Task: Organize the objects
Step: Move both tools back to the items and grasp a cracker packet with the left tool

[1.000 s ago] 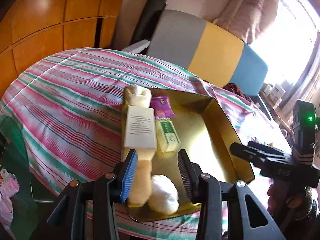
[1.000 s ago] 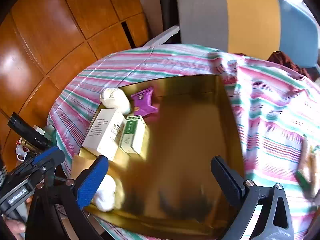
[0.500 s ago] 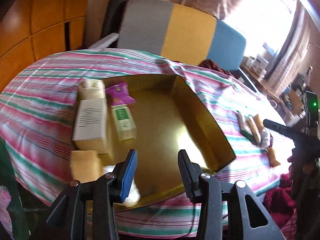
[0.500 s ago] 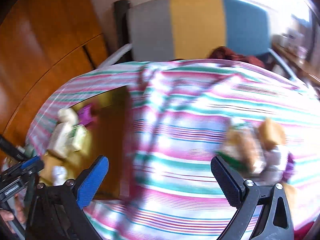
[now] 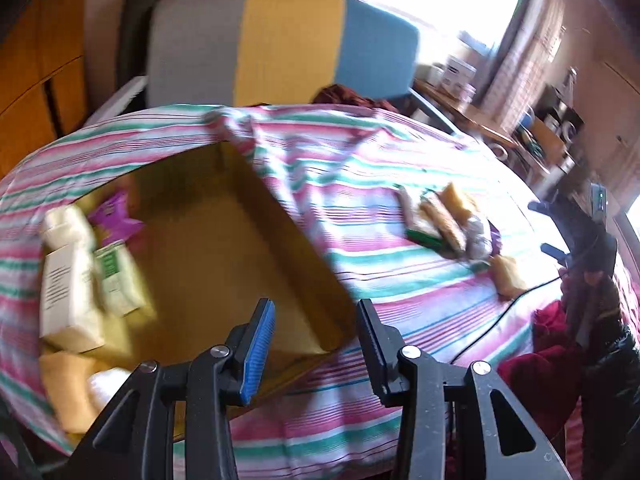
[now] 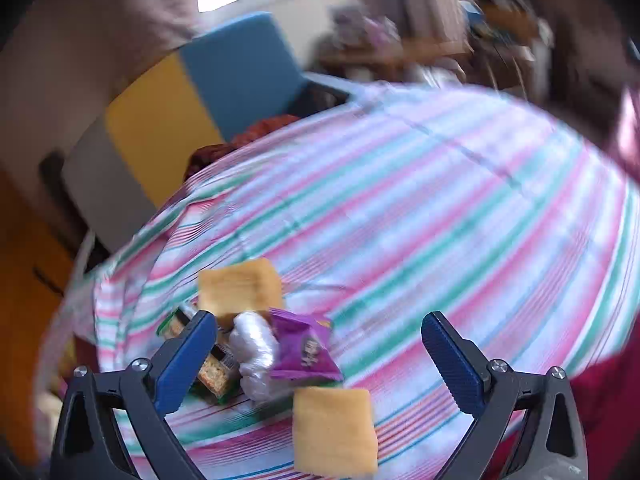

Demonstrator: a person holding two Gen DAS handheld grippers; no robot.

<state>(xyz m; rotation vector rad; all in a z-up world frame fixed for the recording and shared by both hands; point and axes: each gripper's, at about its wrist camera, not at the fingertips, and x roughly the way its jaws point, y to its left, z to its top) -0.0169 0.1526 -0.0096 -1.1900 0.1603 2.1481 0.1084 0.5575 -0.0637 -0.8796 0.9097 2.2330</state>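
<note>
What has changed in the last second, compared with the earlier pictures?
Both grippers swung away from the gold tray toward the loose snack pile on the striped cloth. The right gripper now hangs open over it. Nothing was grasped or released; the tray's items stayed put.

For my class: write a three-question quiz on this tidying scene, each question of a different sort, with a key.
1. True or false: the right hand-held gripper holds a purple packet.
2. Where does the white box lie? A) in the gold tray B) on the striped cloth beside the loose pile C) on the chair
3. Fill in: a yellow sponge lies nearest the right hand-held gripper, on the ______ cloth.

Key: 1 false, its jaws stand wide with nothing between them; 2 A; 3 striped.
</note>
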